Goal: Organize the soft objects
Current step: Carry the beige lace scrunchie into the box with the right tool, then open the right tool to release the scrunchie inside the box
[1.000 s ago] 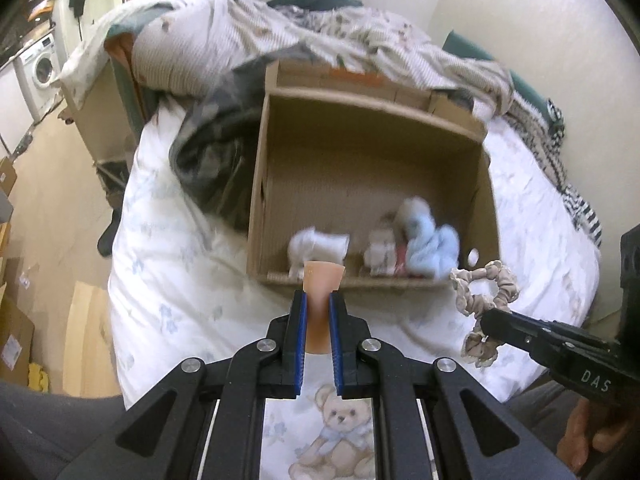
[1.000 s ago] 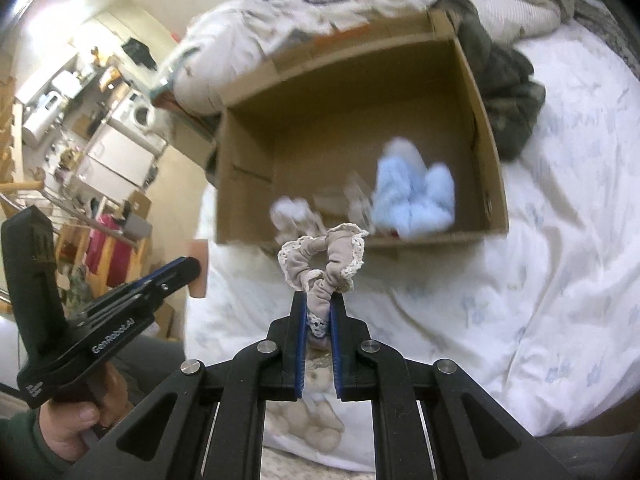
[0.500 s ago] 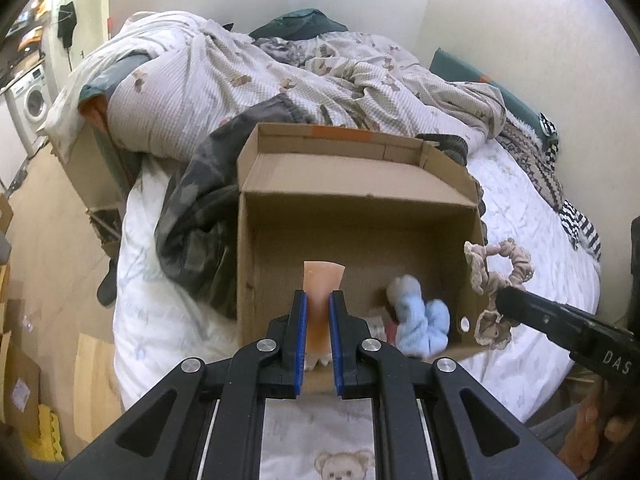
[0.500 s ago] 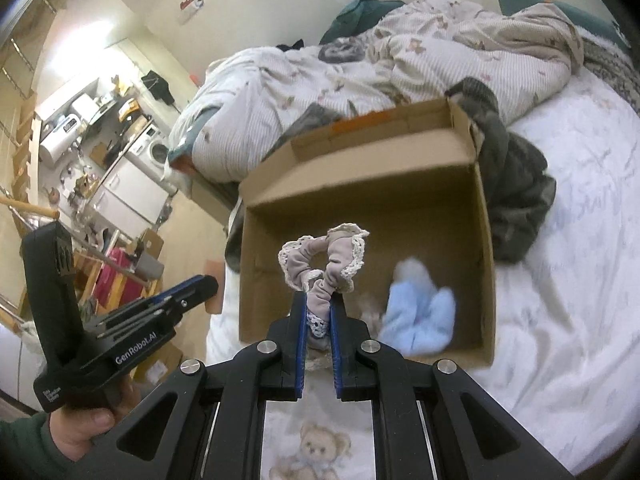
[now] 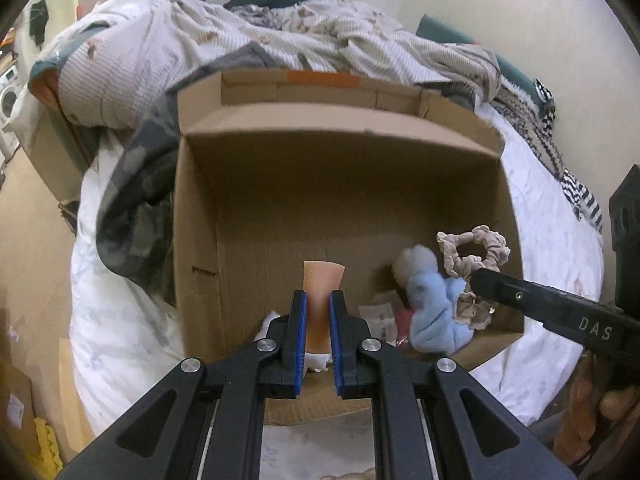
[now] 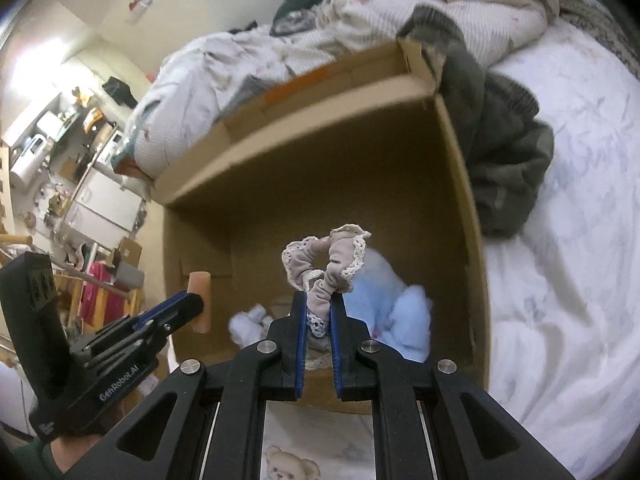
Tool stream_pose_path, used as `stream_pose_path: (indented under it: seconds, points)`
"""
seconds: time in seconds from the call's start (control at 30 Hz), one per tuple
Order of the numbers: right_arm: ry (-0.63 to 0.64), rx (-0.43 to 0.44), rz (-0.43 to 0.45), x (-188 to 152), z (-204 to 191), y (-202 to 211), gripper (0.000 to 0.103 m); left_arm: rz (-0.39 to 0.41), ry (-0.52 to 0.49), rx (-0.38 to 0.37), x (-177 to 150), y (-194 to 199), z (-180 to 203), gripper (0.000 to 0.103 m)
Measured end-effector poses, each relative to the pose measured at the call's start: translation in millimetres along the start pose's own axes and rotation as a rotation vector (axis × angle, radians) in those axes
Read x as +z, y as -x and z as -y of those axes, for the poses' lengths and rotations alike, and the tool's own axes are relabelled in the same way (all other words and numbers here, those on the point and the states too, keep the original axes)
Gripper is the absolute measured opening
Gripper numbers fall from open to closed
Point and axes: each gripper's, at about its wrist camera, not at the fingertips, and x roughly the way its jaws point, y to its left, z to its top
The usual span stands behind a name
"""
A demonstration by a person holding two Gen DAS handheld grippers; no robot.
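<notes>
Scrunchie [image 5: 474,254], one, hangs over the cardboard box [image 5: 192,240] clamped in the right gripper [image 5: 476,280]; left gripper [image 5: 318,300] pinches one peach sponge [image 5: 323,280]. Right wrist view: same box holds one blue plush [image 6: 396,320] and one white piece [image 6: 250,322].

- I see a matt, corrugated cardboard box [image 5: 200,216].
- My scrunchie [image 6: 326,268] is soft gathered cloth with lace trim.
- The peach pad [image 5: 323,280] looks smooth and rubbery.
- The blue toy [image 5: 432,312] is fluffy.
</notes>
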Motion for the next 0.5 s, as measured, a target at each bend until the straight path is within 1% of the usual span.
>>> stream_pose_path:
  seconds: [0.13, 0.27, 0.5]
  points:
    - [0.008, 0.006, -0.032, -3, -2, -11, 0.012, -0.021, 0.022, -0.023, -1, -9, -2, 0.01]
    - [0.036, 0.013, -0.059, -7, -9, -19, 0.012, -0.025, 0.015, -0.009, -3, -10, 0, 0.01]
    - [0.046, 0.005, -0.106, -10, -11, -29, 0.013, -0.071, 0.029, 0.019, -6, -20, -1, 0.01]
